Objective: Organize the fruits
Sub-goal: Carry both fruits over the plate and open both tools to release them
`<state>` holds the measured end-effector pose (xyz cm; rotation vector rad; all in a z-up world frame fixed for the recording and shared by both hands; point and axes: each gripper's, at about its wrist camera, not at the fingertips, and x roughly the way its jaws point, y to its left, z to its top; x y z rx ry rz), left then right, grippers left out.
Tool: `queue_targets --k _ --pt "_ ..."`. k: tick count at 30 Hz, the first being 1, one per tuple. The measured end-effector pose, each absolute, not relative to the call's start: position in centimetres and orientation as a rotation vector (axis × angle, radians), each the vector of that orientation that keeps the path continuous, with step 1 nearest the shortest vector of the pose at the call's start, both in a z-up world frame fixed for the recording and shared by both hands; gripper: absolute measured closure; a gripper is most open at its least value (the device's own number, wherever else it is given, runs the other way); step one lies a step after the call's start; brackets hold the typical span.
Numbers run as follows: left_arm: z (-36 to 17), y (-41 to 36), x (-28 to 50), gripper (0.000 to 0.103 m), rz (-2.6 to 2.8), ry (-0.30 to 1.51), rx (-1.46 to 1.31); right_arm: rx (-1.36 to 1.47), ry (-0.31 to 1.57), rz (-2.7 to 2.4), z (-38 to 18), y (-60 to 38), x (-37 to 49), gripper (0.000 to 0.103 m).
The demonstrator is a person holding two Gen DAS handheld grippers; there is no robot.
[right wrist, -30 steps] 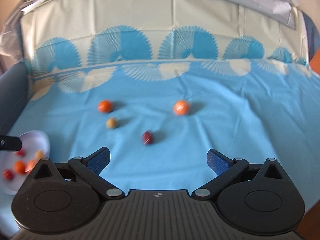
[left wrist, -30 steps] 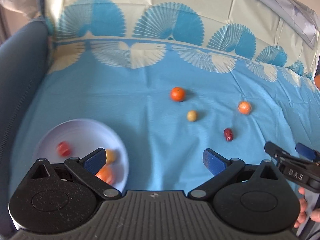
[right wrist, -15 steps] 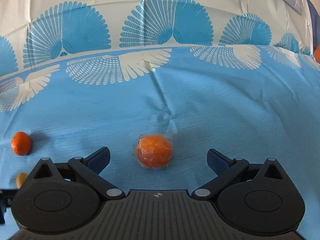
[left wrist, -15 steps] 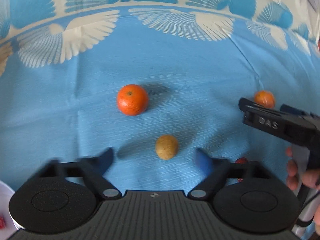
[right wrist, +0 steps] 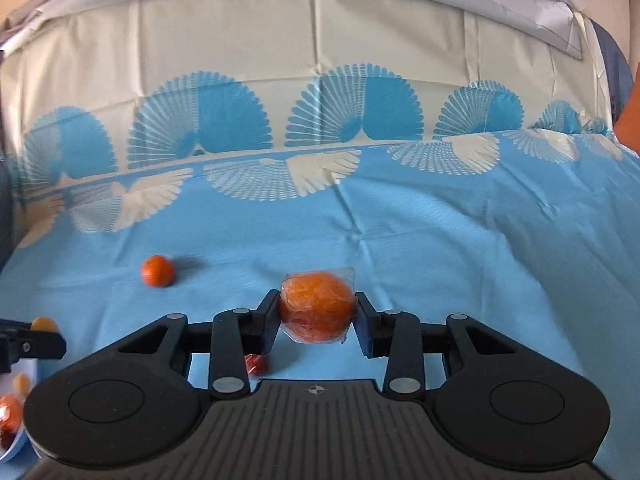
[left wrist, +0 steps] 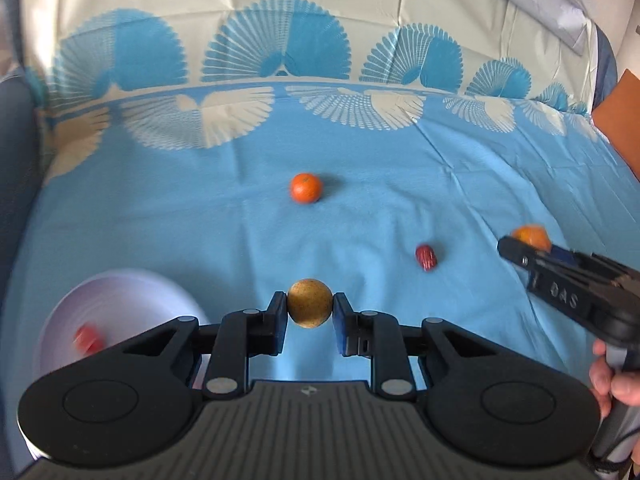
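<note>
My left gripper (left wrist: 310, 312) is shut on a small yellow-brown round fruit (left wrist: 310, 303) and holds it above the blue cloth. My right gripper (right wrist: 317, 314) is shut on a plastic-wrapped orange (right wrist: 318, 305); it also shows at the right in the left wrist view (left wrist: 532, 237). A loose orange (left wrist: 306, 188) and a dark red fruit (left wrist: 426, 257) lie on the cloth. The white plate (left wrist: 120, 292) at lower left holds a red fruit (left wrist: 89, 338); the rest of the plate is hidden behind my left gripper.
The blue cloth with a fan pattern rises at the back over a cushion (left wrist: 280, 20). A dark blue padded edge (left wrist: 16, 152) runs along the left. An orange cushion (left wrist: 624, 128) is at the far right. The plate's edge with fruits shows in the right wrist view (right wrist: 12, 420).
Both grippers have closed, the left on the yellow-brown fruit and the right on the wrapped orange, and lifted and pulled back. The plate is back in the left view.
</note>
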<state>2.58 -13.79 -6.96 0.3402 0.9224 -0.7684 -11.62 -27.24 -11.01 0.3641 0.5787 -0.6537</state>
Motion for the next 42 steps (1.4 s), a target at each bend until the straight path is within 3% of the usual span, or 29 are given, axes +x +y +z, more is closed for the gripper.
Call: queue_targets --k 9,16,42 --pt "-1.9 1.2 -4.5 0.077 -0.674 0.944 0.28 0.355 0.667 -0.345 -6.1 -11.3 -16.8 0.063" --pt "0.3 7.7 -7.4 0.077 -0.633 0.914 0.204 0.292 0.663 -0.232 -3.8 -4.5 -17.8 0.063" --pt "4.5 13.4 -13.0 0.077 -0.635 0.745 0.131 0.128 0.558 -0.232 0.3 1.4 -22.0 0.063"
